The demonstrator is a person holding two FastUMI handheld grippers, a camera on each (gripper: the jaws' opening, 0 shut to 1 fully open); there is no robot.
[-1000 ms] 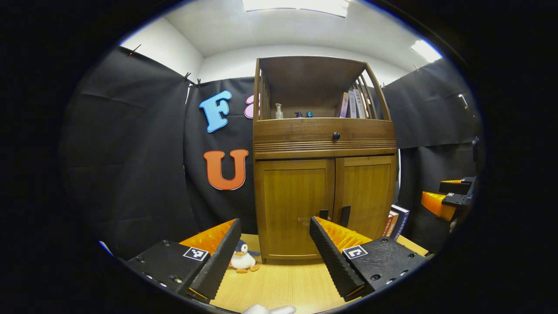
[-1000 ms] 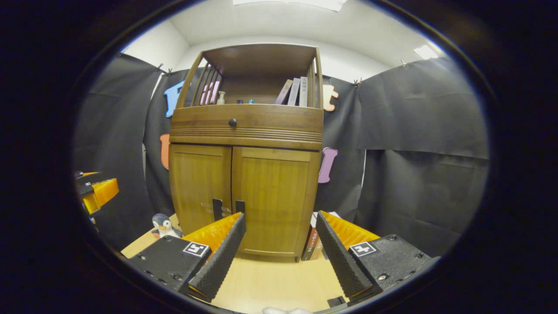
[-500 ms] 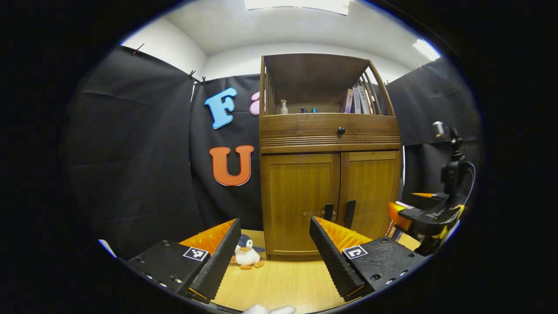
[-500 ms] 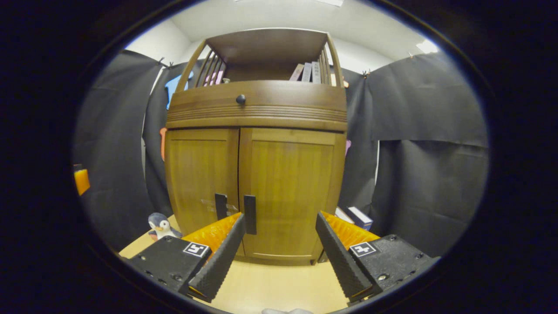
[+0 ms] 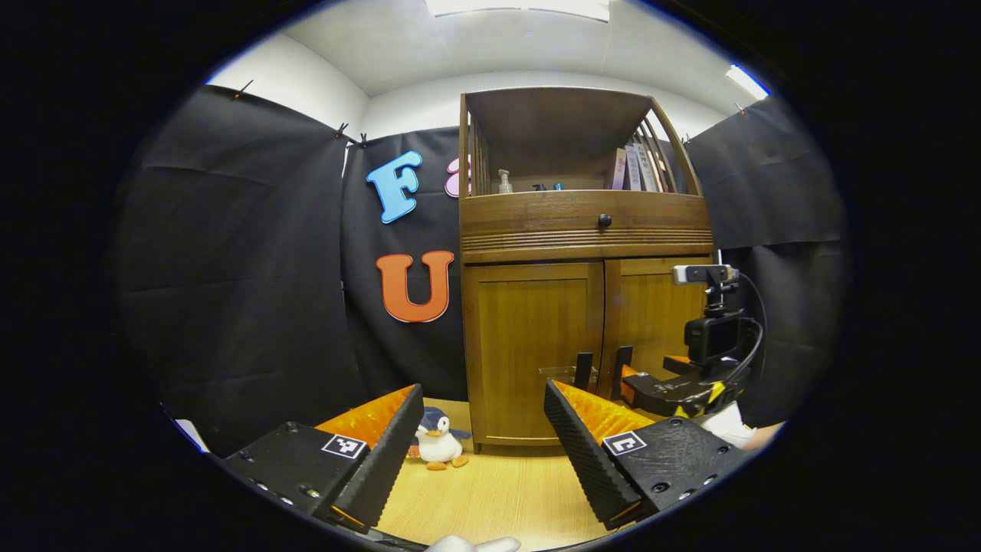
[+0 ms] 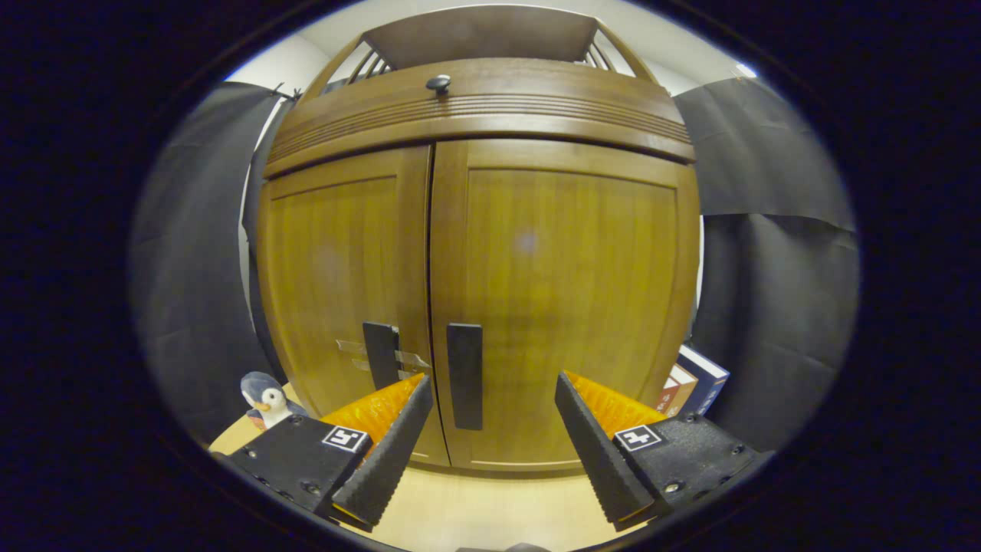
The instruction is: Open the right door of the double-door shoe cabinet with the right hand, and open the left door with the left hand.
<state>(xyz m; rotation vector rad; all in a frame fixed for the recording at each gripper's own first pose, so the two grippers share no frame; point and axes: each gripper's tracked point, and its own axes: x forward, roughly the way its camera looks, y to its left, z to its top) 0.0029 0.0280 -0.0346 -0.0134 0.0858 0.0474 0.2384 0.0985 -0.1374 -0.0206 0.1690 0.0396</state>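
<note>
Right door (image 6: 571, 299) shut, my right gripper (image 6: 490, 429) spread wide and empty just short of its handle (image 6: 465, 376). Left gripper (image 5: 479, 441) gapes empty, well back. Drift sideways and I could snag the left door's handle (image 6: 381, 354).

Black ridged fingers (image 6: 387, 460) backed orange, apparently square-tagged, screwed.

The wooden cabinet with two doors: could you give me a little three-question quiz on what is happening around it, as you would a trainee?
1. True or false: both doors of the cabinet are shut.
2. Which handle do the right tongs stand nearest? A) right door handle B) left door handle C) drawer knob
3. Fill in: the soft toy on the floor left of the cabinet is a ____.

Key: 1 true. 2 A; the tongs are open and not yet on it. 3 penguin.
</note>
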